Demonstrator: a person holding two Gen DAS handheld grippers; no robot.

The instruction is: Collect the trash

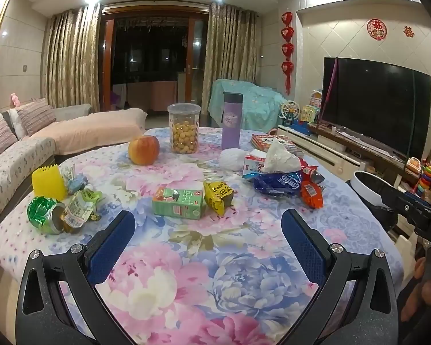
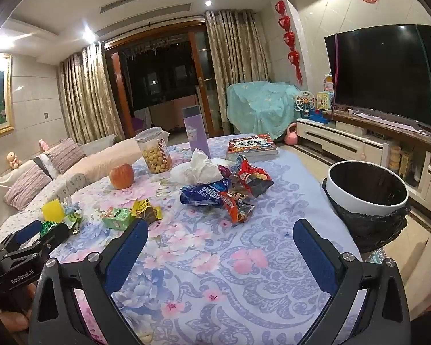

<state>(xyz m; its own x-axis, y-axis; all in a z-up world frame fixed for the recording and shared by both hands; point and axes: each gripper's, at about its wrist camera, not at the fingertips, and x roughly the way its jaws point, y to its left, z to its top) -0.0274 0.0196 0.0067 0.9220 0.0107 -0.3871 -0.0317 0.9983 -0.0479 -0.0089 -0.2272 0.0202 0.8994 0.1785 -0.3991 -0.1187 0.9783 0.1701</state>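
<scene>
Altogether: one green carton [image 1: 178, 203], one apple [image 1: 143, 149], one bin [image 2: 366, 189].

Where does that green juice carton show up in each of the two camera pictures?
Left wrist view: green juice carton lies centre, just above the open left gripper.
Right wrist view: green juice carton lies left of centre, beside the yellow wrapper.
Shared landmark: the apple.

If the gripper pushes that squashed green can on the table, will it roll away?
Probably not far. The green can looks crushed and dented, lying on its side, so it would likely wobble or skid rather than roll. It seems empty, so probably light. The soft floral tablecloth and the wrappers touching it may slow it too.
</scene>
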